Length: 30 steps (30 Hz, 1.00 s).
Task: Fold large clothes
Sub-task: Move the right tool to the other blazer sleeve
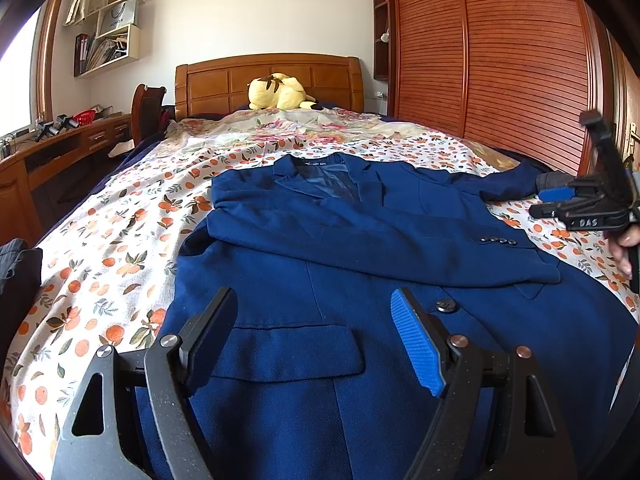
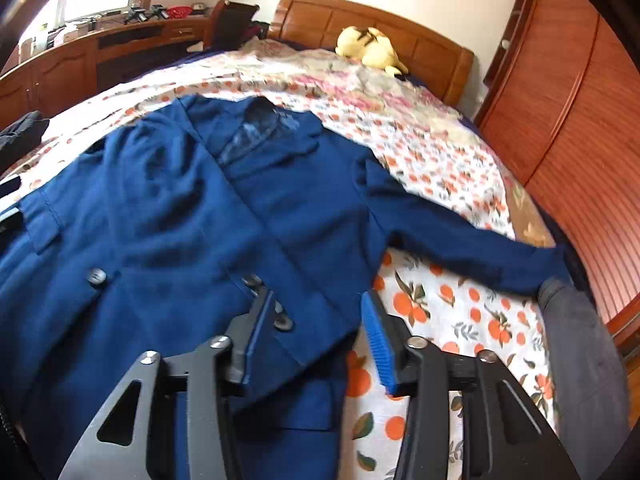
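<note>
A dark blue blazer [image 1: 320, 248] lies face up on the bed, collar toward the headboard. One sleeve is folded across its chest, cuff buttons [image 1: 498, 240] showing. The other sleeve [image 2: 472, 248] stretches out sideways over the sheet. My left gripper [image 1: 314, 300] hovers open over the lower front, just above a pocket flap [image 1: 296, 350], with nothing between its pads. My right gripper [image 2: 316, 304] is open over the blazer's side edge near the folded cuff, and its pads press on nothing. In the left wrist view it shows at the far right [image 1: 544, 200], a hand behind it.
An orange-print sheet [image 1: 120, 232] covers the bed. A yellow plush toy [image 1: 280, 92] rests by the wooden headboard [image 1: 224, 80]. A slatted wardrobe [image 1: 500, 60] runs along the right, a desk [image 1: 60, 148] along the left. Dark clothing [image 1: 16, 272] lies at the bed's left edge. A grey sleeve [image 2: 580, 340] is at right.
</note>
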Motion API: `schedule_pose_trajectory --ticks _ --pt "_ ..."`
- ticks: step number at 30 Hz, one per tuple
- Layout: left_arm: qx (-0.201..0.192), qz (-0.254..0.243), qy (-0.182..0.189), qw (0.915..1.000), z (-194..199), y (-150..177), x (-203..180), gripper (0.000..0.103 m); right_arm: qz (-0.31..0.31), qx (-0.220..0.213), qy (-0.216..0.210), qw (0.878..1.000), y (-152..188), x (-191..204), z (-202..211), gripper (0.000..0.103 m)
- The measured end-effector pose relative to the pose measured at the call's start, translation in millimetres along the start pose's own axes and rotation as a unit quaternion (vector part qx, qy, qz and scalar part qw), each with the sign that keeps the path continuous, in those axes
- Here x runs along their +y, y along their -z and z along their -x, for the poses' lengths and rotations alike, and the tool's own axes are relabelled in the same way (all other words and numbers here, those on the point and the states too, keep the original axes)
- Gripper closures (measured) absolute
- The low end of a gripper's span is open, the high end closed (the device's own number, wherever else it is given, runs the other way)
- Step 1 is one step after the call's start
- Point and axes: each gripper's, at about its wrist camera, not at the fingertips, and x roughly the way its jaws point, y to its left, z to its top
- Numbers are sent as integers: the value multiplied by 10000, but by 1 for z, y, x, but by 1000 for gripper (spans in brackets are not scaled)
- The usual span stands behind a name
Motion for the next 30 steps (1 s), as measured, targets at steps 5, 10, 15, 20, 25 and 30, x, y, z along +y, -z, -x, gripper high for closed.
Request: schedule_pose_trajectory --ticks 5,10,15,20,25,30 --pt "51 1 -3 10000 -3 1 0 23 -40 225 211 9995 0 -39 -27 50" --pt "117 -32 5 9999 -5 2 0 23 -328 454 449 9974 -2 -88 -59 48" --pt "169 32 59 9998 -6 2 3 23 -407 693 786 9937 -4 -124 -91 48" --pt "218 35 83 9997 -8 2 3 23 -425 1031 1056 9881 -6 -144 -132 48" --pt "266 17 99 9996 -11 2 1 23 -643 1187 1242 9830 -18 -161 -171 48" --pt "295 18 117 9995 -12 2 1 23 -700 1174 1471 9796 -27 -169 -194 70"
